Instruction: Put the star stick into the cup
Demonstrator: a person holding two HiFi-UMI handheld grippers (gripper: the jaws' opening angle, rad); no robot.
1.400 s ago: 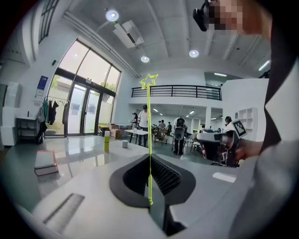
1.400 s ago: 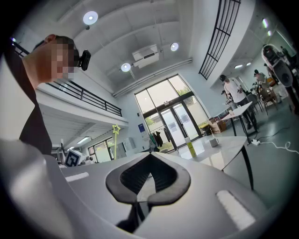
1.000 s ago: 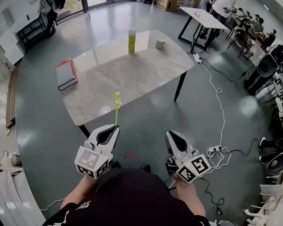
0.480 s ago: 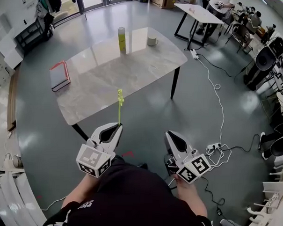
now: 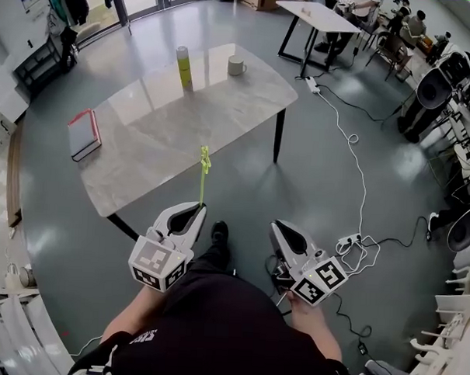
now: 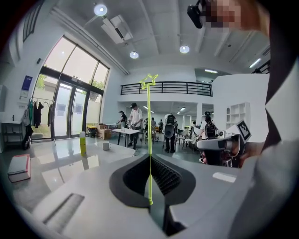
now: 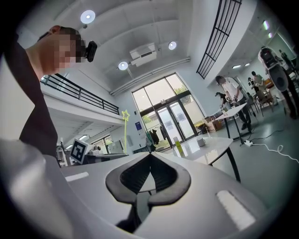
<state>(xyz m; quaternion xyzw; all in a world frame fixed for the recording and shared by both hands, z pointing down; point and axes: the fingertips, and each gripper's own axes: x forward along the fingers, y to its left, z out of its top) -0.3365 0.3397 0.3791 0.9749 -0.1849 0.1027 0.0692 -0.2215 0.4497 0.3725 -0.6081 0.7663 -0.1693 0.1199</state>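
**Head view.** The left claw [image 5: 195, 211] is shut on the bottom end of the star stick [image 5: 203, 180]. The stick stands straight up with its star on top. The right claw [image 5: 278, 225] is shut too and holds nothing. The white cup [image 5: 236, 65] sits at the far end of the worktop [image 5: 183, 118], and the stick is well apart from the cup, on the near side. A yellow-green bottle [image 5: 182, 68] stands near the cup, to its left. A red book [image 5: 83, 133] lies much farther left of the cup. The step in hand looks like carrying the stick toward the cup. Next, the stick likely has to come right over the cup, tip so one end points down, and go in before the claw lets go. The marker cubes [image 5: 155, 265] show only black and white squares, no words. White print on the person's sleeve is too small to read.

**Left gripper view.** The two jaws pinch the thin stick between them. The cup is far ahead, a little left of the stick.

**Right gripper view.** The jaws meet with nothing between them. The cup is far off to the right. A blue sign by the doors cannot be read.
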